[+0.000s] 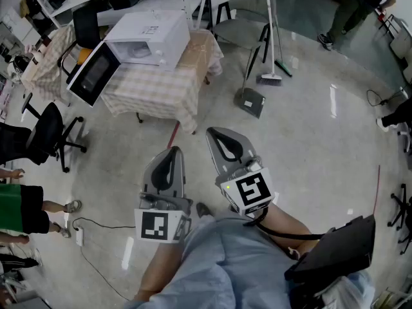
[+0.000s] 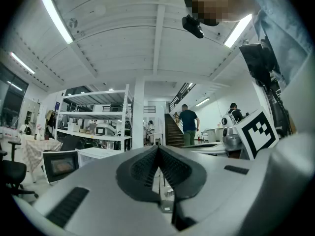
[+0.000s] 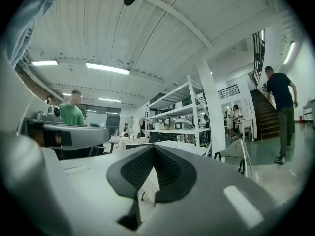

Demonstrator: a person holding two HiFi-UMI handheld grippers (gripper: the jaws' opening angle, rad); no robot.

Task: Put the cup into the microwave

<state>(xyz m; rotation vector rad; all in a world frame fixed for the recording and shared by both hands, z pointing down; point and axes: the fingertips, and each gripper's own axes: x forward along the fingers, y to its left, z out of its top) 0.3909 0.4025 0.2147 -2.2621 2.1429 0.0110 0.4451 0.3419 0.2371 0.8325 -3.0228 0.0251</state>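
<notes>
**Both hand-held grippers closed and empty, well apart from the microwave**

At the lower centre of the head view, the left hand-held gripper [image 1: 172, 153] and the right hand-held gripper [image 1: 214, 136] lie side by side. Their ribbed dark pads [image 2: 141, 168] are pressed together on nothing, set in smooth grey shells. The bottom edge cuts off the pale blue sleeves [image 1: 219, 262].

Farther off, at upper left, a checked cloth drapes the table [image 1: 154, 89]. The boxy white microwave [image 1: 154, 31] stands on it with its dark door [image 1: 94, 74] swung open and its inside hidden. A small round shape on its top may be the cup [image 1: 139, 51], but it is too small to be sure.
</notes>
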